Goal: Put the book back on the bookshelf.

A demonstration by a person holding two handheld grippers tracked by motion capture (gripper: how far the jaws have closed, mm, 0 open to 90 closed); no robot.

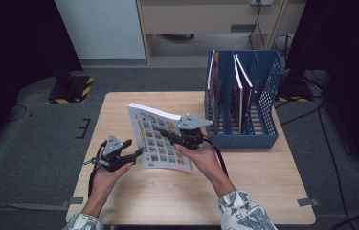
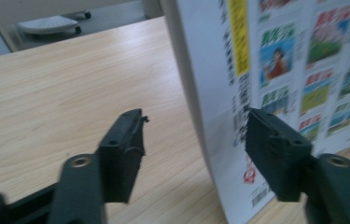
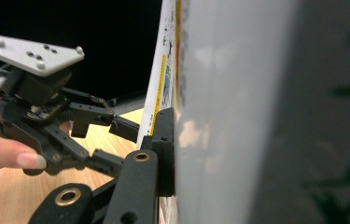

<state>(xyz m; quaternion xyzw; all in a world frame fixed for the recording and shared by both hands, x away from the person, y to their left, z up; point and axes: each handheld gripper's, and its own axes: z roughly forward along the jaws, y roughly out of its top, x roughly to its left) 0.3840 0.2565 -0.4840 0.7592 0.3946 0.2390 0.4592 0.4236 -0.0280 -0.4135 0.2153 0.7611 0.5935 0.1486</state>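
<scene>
Right tool (image 1: 167,135) clamping tilted book (image 1: 158,139), left tool (image 1: 134,152) straddling its edge

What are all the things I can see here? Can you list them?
book: 1, white with colourful little pictures, tilted up on its edge at the table's middle
table: 1, light wood, under everything
file rack: 1, blue, at the table's right back
books in rack: at least 3, white edges, one with a red cover, standing in the slots
floor stand base: 1, black with yellow stripes, on the grey floor at the left
right tool: 1, black with a grey plate, shut on the book's right edge
left tool: 1, black, open, jaws either side of the book's lower left edge
hands: 2, each holding a tool; patterned sleeves
</scene>
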